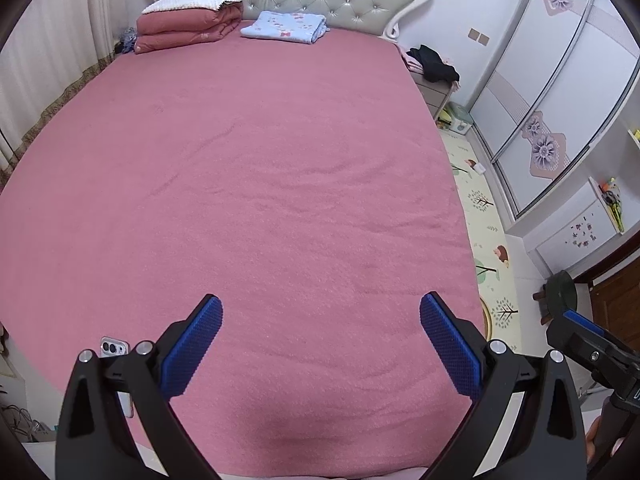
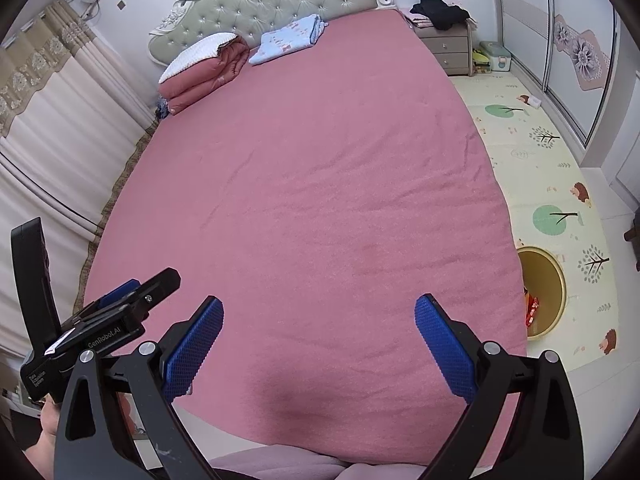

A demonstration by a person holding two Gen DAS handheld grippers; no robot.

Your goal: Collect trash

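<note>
A round yellow trash bin (image 2: 554, 280) stands on the floor mat beside the bed's right edge, with a red wrapper (image 2: 531, 312) inside it. Only a sliver of the bin's rim (image 1: 487, 316) shows in the left wrist view. My left gripper (image 1: 320, 312) is open and empty, hovering over the near end of the pink bed (image 1: 260, 168). My right gripper (image 2: 319, 312) is open and empty over the same near end of the bed (image 2: 312, 184). The left gripper's body (image 2: 120, 308) shows at the left of the right wrist view.
A folded pink quilt (image 1: 188, 26) and a folded blue blanket (image 1: 284, 26) lie by the headboard. A phone (image 1: 115, 348) lies at the bed's near left. A nightstand (image 2: 446, 46) with dark clothes, a patterned floor mat (image 2: 540, 168), a wardrobe (image 1: 560, 92) and a dark stool (image 1: 560, 292) are on the right.
</note>
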